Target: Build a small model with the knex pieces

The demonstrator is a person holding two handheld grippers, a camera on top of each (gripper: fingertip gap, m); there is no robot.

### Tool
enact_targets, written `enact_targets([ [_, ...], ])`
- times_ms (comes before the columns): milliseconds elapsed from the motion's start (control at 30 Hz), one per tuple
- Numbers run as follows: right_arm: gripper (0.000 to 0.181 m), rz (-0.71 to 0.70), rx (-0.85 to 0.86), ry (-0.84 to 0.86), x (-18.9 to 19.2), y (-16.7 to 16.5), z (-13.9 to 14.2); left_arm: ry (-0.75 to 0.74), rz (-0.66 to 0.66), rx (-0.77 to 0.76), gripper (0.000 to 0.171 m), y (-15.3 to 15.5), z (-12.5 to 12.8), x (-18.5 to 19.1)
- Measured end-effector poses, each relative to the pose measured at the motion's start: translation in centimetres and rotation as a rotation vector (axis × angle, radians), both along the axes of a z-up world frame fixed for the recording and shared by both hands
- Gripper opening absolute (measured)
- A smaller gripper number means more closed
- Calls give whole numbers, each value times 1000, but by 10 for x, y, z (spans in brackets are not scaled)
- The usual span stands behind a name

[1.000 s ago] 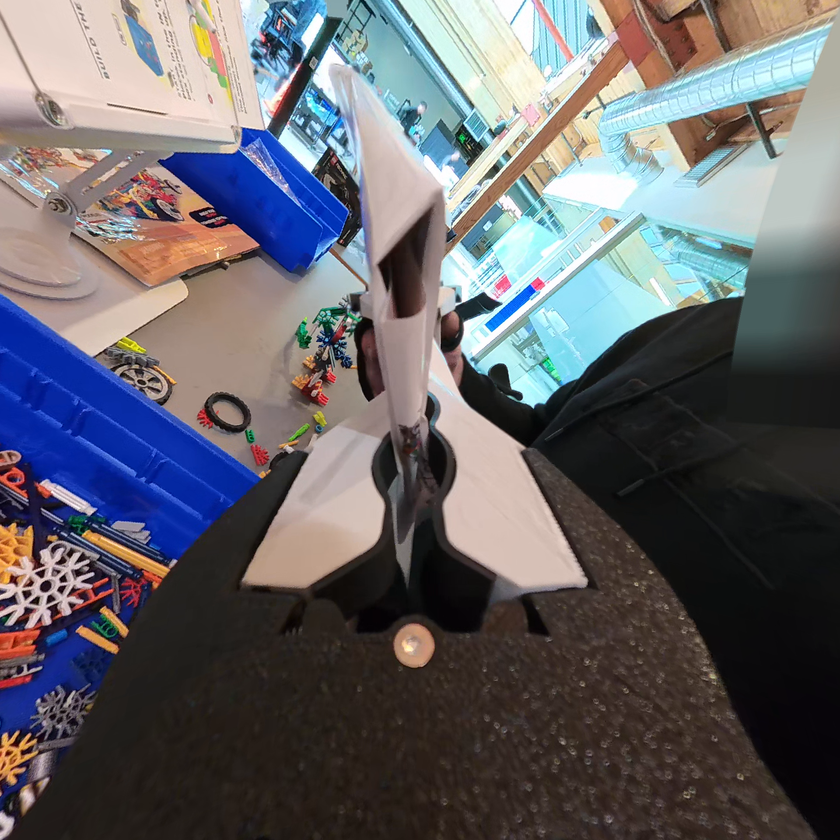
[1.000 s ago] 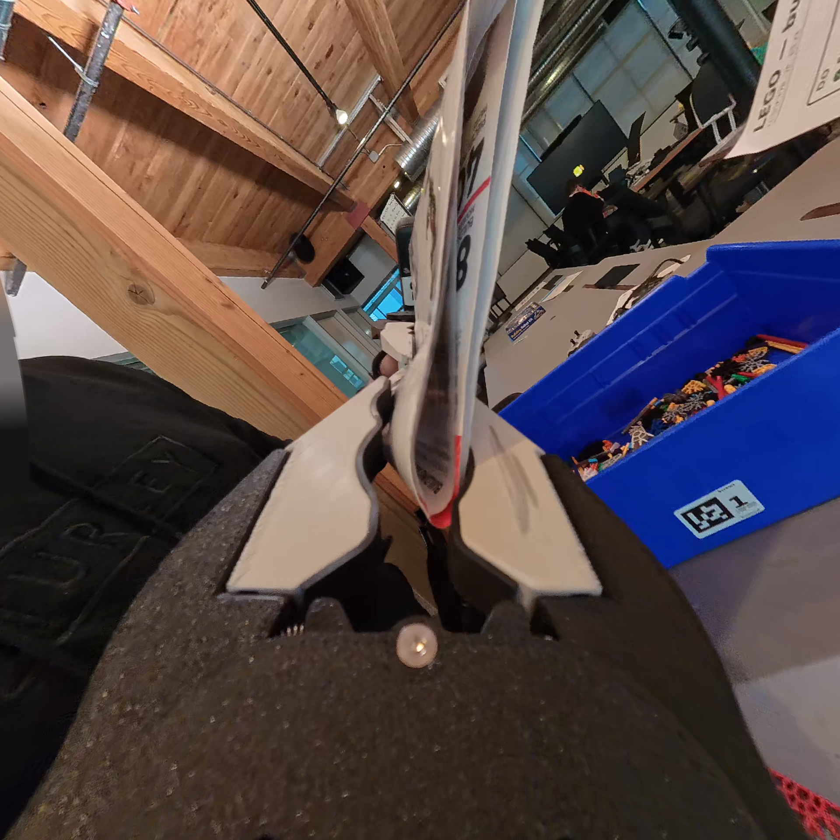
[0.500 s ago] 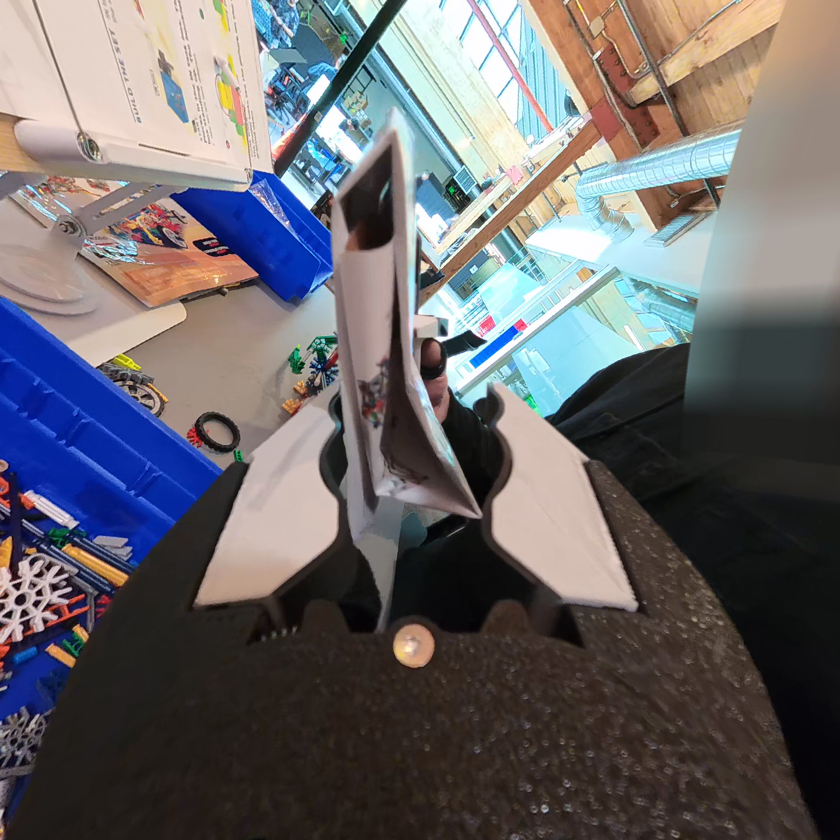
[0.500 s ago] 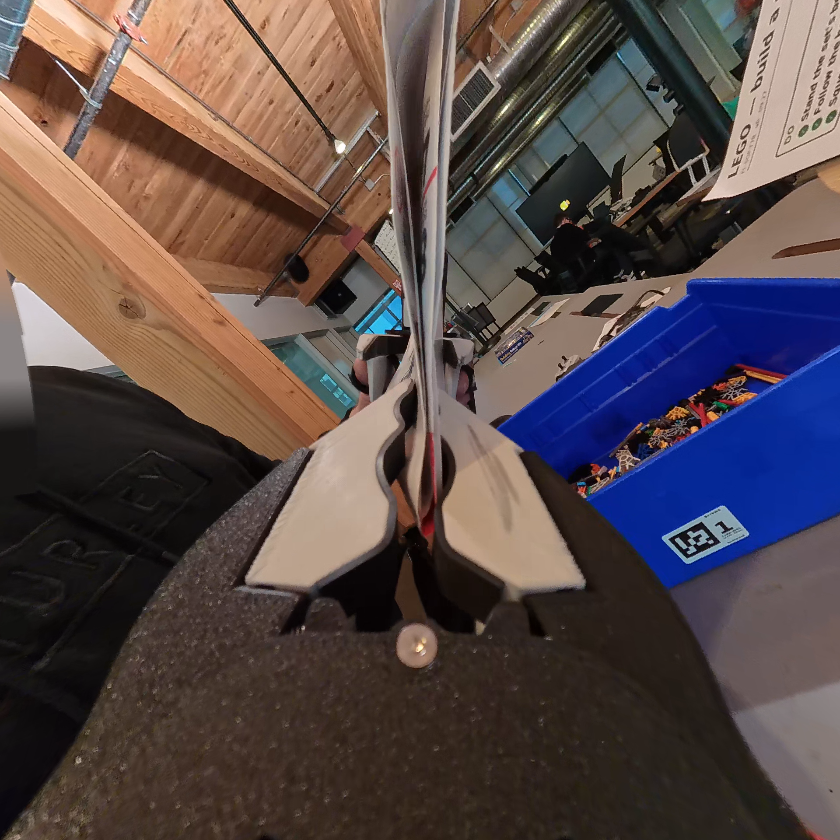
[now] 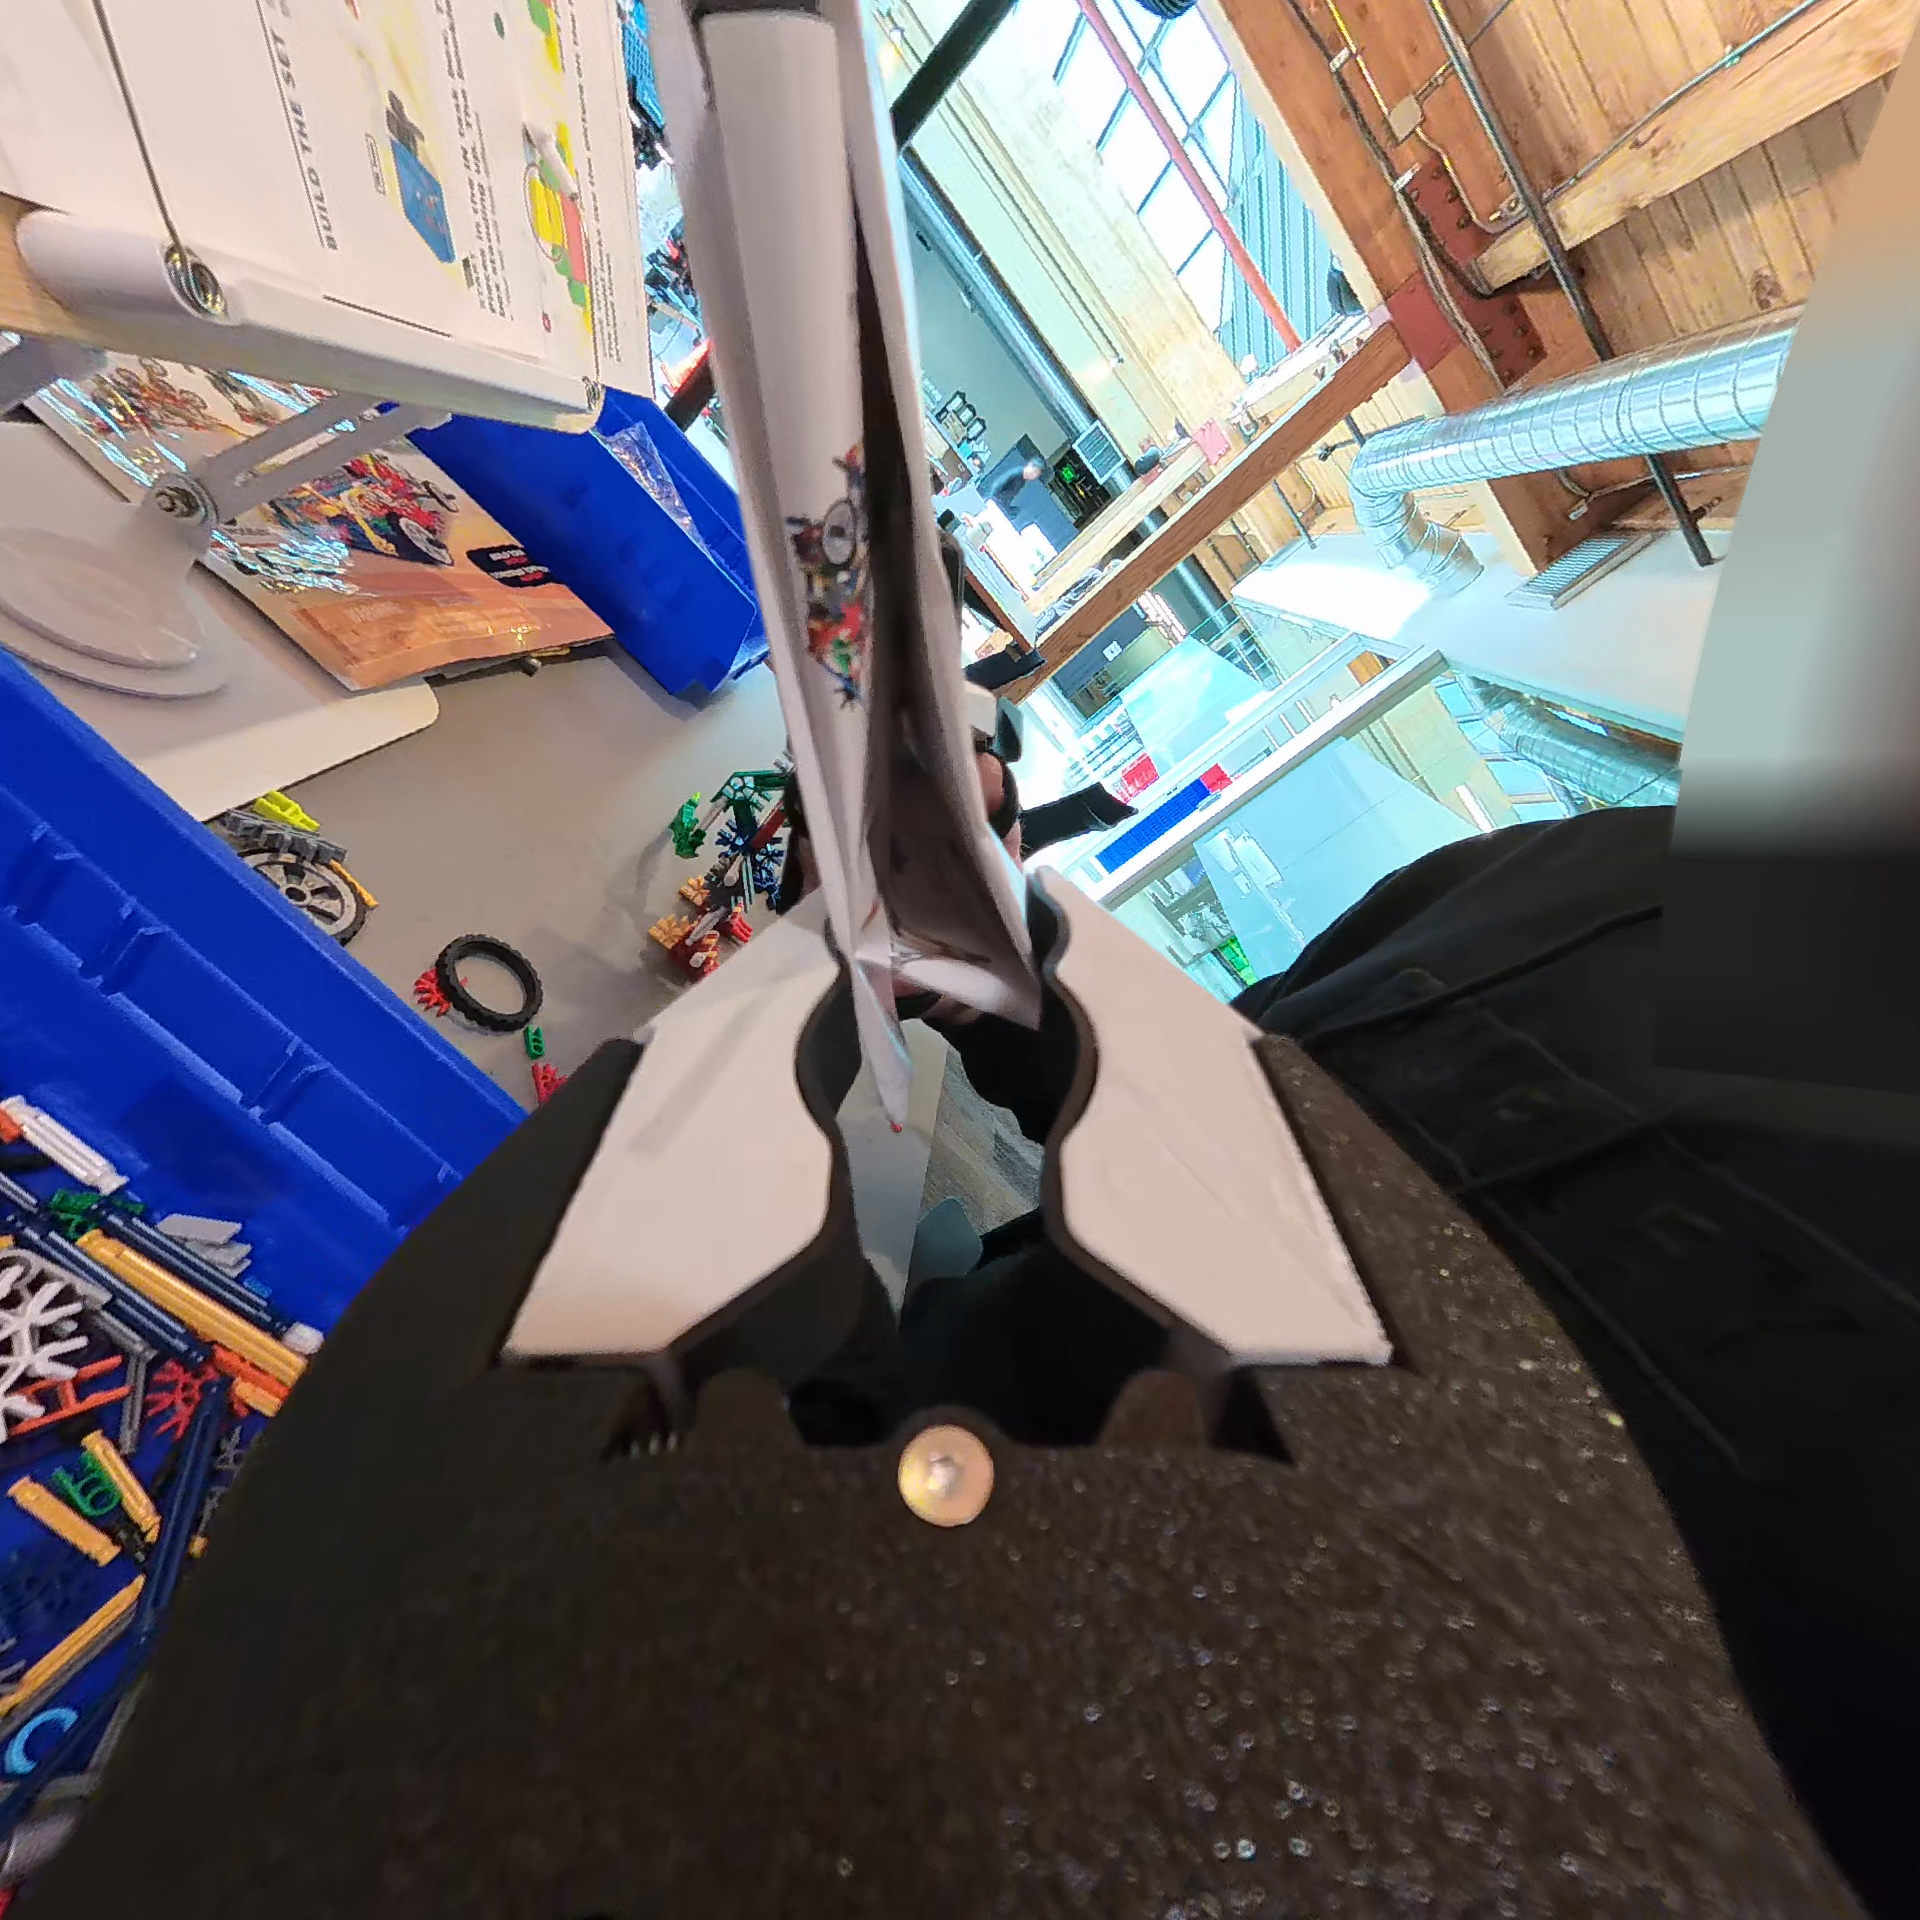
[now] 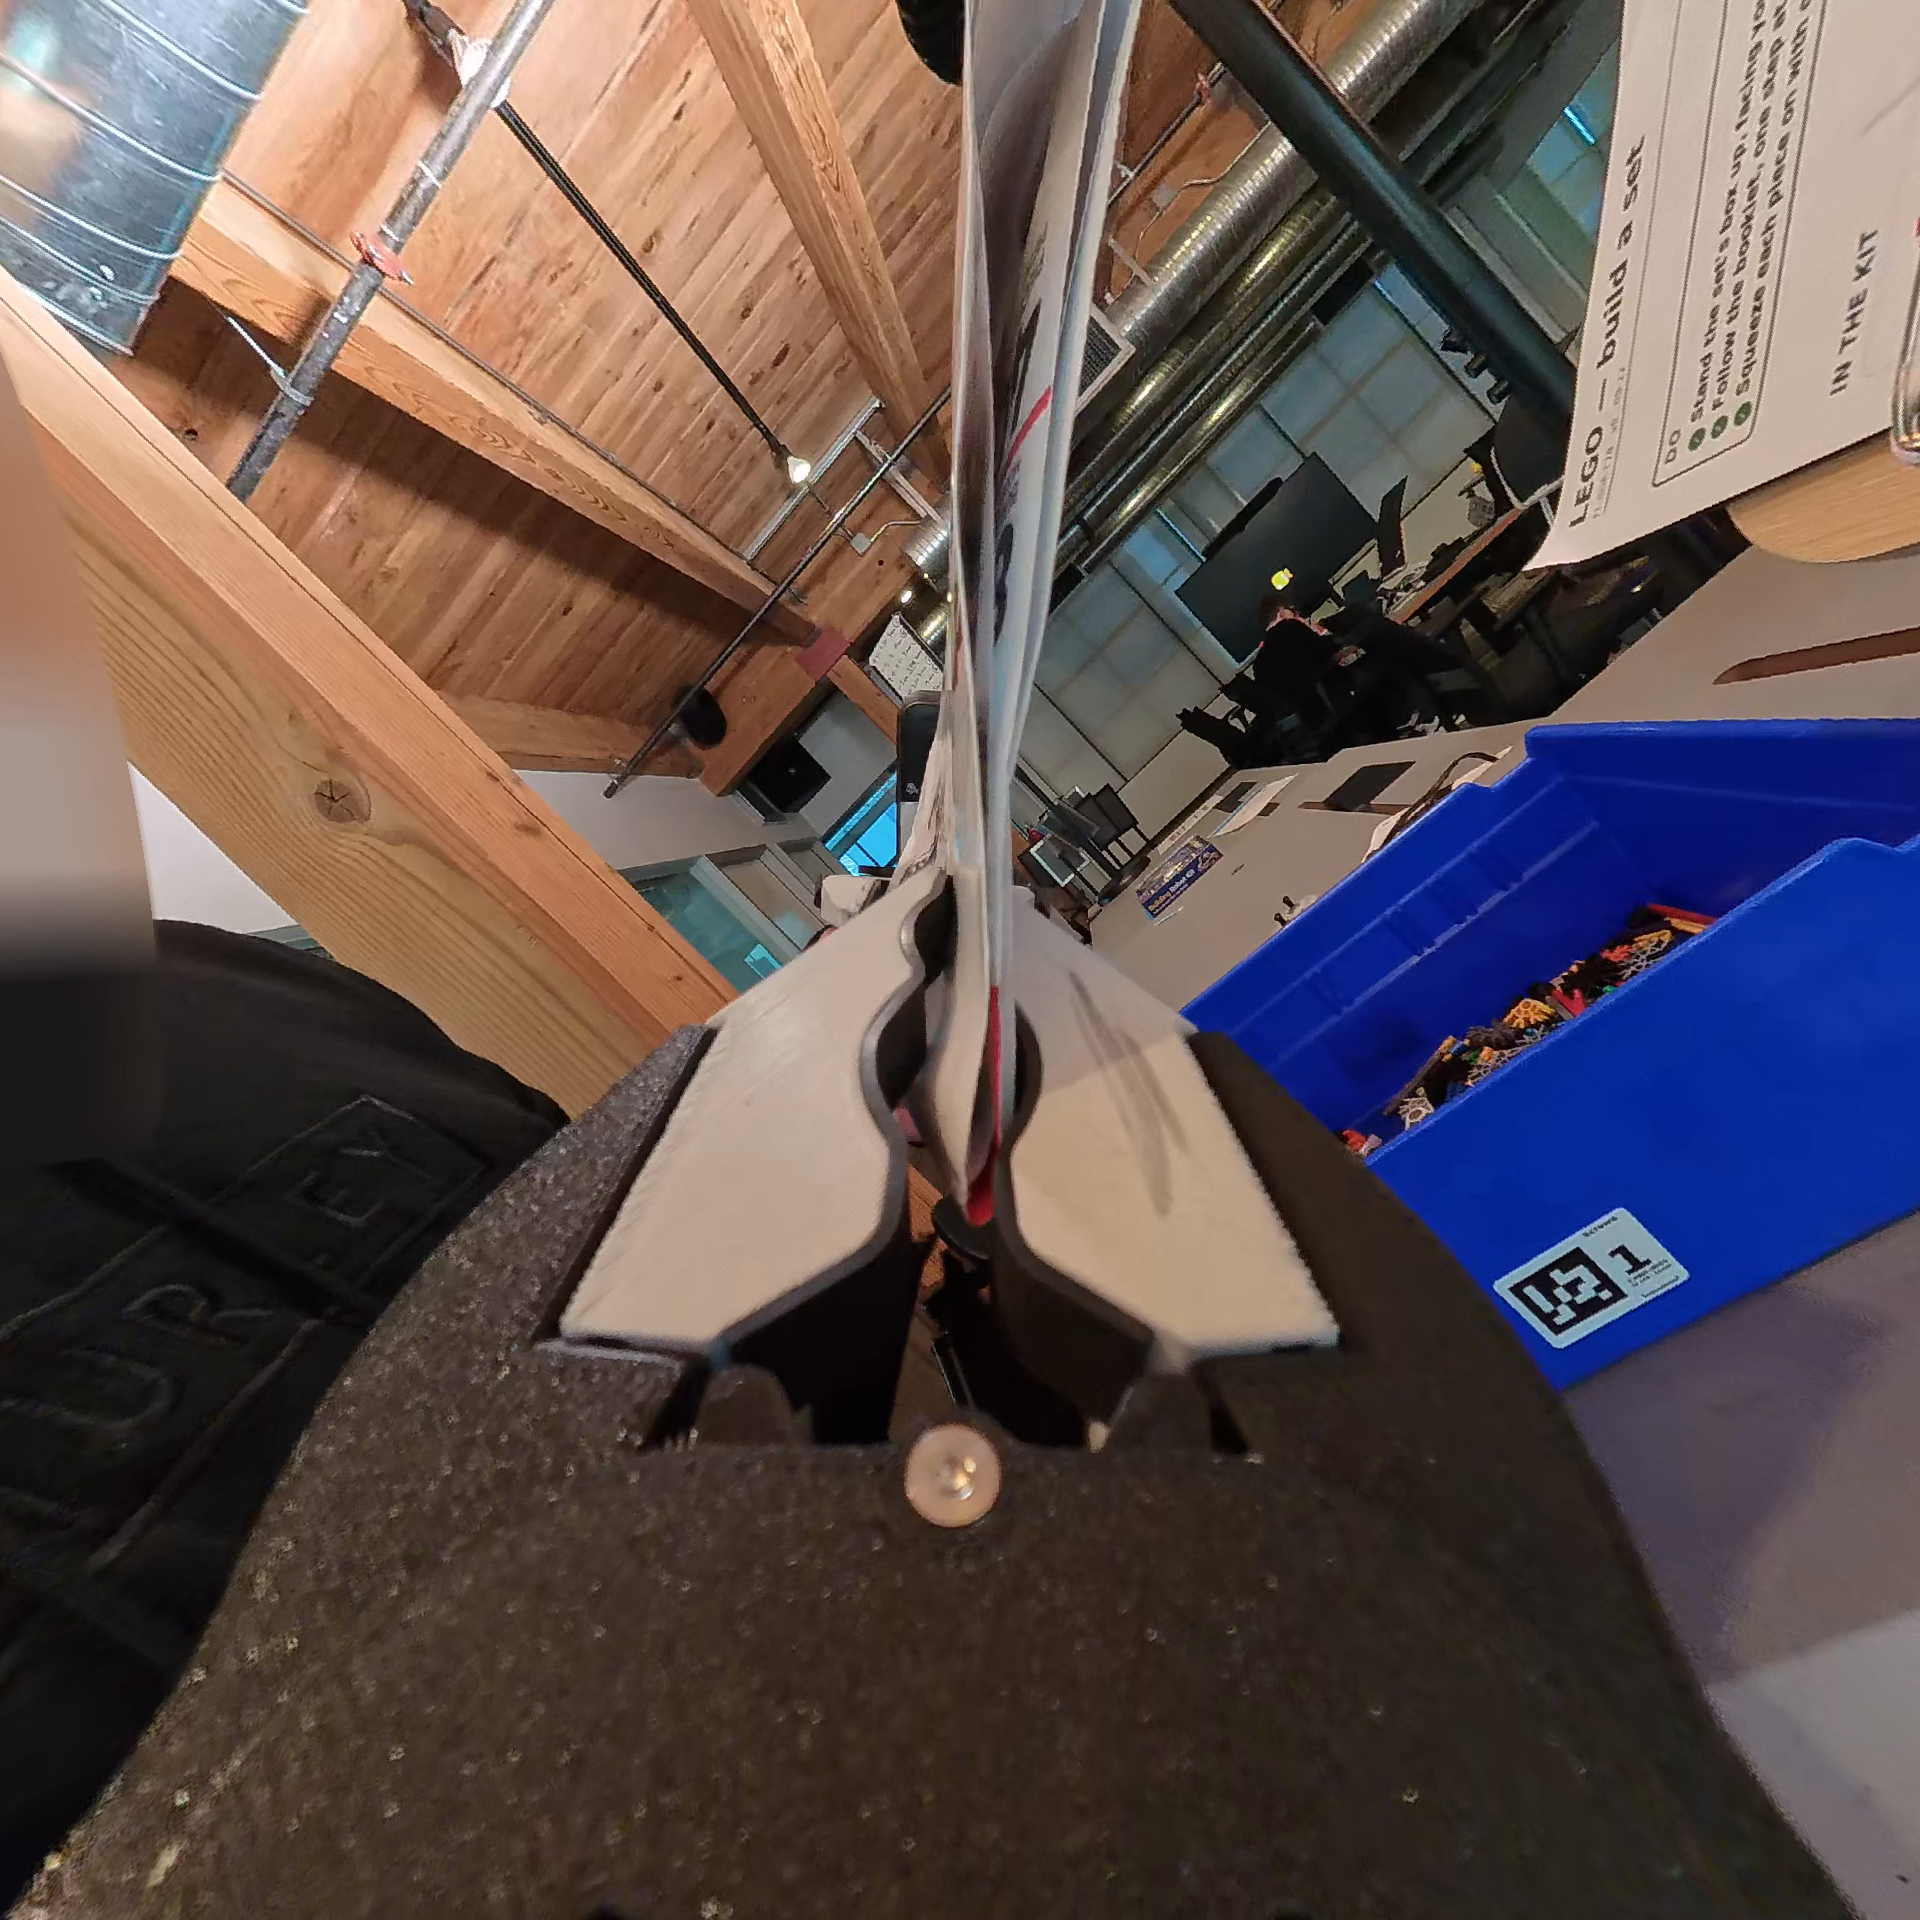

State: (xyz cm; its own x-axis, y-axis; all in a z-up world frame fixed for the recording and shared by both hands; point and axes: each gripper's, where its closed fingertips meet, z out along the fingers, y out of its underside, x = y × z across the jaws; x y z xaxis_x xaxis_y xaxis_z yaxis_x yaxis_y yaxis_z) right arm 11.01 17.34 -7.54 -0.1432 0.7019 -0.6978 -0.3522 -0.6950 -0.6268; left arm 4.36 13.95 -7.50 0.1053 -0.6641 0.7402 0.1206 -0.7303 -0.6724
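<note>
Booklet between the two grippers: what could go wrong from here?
1. The left gripper has its jaws apart, so only the right gripper, shut on the booklet, carries it; the booklet may sag or swing.
2. Its pages fan open in the left wrist view, so closing may catch only some leaves or crease them.
3. If it slips, it could fall onto the loose building pieces on the table.

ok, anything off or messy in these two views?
Yes. The booklet is splayed: the left gripper is open with pages hanging loose between its fingers, while the right gripper pinches the other end. Small construction pieces and a black tire lie scattered outside the blue bin.
</note>
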Motion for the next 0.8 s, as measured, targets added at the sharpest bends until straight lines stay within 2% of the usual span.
enact_targets([
  [167,0,3,-7,5,0,-1,0,12,22,10,5,1,0,0],
  [667,1,6,-10,19,1,-2,2,22,40,9,0,1,2,1],
  [800,15,26,-24,33,2,-4,2,14,46,5,0,1,3,2],
])
